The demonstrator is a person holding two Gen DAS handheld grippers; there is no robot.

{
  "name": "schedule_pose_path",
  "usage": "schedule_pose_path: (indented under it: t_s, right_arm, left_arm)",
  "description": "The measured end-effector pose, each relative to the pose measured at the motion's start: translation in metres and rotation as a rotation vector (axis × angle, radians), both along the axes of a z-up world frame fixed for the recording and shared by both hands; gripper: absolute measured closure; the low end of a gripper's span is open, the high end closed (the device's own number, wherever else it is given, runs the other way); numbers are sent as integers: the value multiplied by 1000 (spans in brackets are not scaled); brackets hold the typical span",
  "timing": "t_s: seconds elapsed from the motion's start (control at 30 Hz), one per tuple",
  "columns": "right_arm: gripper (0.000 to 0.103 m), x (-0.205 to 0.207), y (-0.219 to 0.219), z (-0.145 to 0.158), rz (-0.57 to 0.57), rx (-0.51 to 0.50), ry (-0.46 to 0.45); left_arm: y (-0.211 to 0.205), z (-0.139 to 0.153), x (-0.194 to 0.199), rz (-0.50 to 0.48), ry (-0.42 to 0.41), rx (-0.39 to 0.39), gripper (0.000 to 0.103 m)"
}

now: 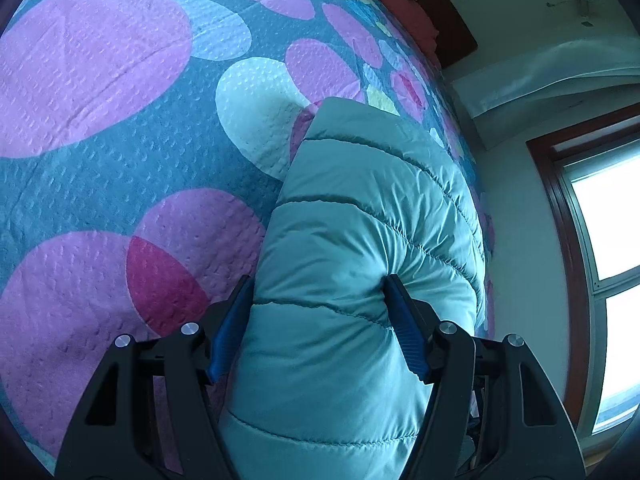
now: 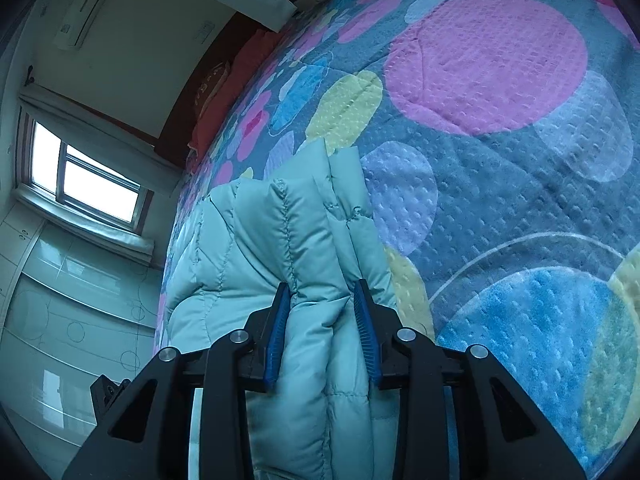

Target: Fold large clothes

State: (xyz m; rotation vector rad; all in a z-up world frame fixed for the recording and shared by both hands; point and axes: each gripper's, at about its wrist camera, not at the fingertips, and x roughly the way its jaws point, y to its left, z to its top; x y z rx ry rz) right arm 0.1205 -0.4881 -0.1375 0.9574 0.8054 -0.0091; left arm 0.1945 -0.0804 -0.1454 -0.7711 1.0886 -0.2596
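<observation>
Bedroom setting: circle-patterned bedspread [image 1: 120, 184] covers the bed, window [image 2: 96, 184] at nine o'clock in my right view. Teal quilted puffer jacket [image 1: 352, 240] lies bunched along the bed edge. My left gripper [image 1: 318, 312] clamps a thick fold; my right gripper [image 2: 322, 308] pinches gathered layers at six o'clock.

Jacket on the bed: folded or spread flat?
Folded: the jacket shows several stacked padded layers bunched upright, not flat on the bedspread.

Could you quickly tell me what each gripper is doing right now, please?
Left gripper: closed on the jacket.
Right gripper: closed on a bunched part of the same jacket.
</observation>
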Motion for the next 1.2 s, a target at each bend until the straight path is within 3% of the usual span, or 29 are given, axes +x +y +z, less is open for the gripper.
schedule_pose_path:
  t_s: [0.07,0.17,0.23,0.4,0.6,0.83,1.0,1.2]
  right_arm:
    - [46,-5,0,6,-3,-21,3]
    - [34,-12,2,13,8,-54,0]
    - [33,-15,2,13,20,-49,2]
    - [32,-16,0,-3,19,-11,29]
    - [23,-12,8,-5,48,-21,0]
    - [23,-9,7,-5,79,20,-29]
    - [23,-20,-11,-1,10,-13,-17]
    - [23,-19,-10,-11,81,73,-20]
  left_arm:
    - [1,4,-1,-4,1,4,37]
    - [5,11,-2,-9,-2,-1,31]
    - [8,14,-4,3,-9,-9,23]
    - [6,7,1,8,15,-47,21]
    - [-1,-7,7,-19,50,-68,17]
    - [-3,-13,12,-57,59,-117,16]
    - [4,-12,16,-66,54,-130,16]
    - [-1,-16,21,-124,43,-150,15]
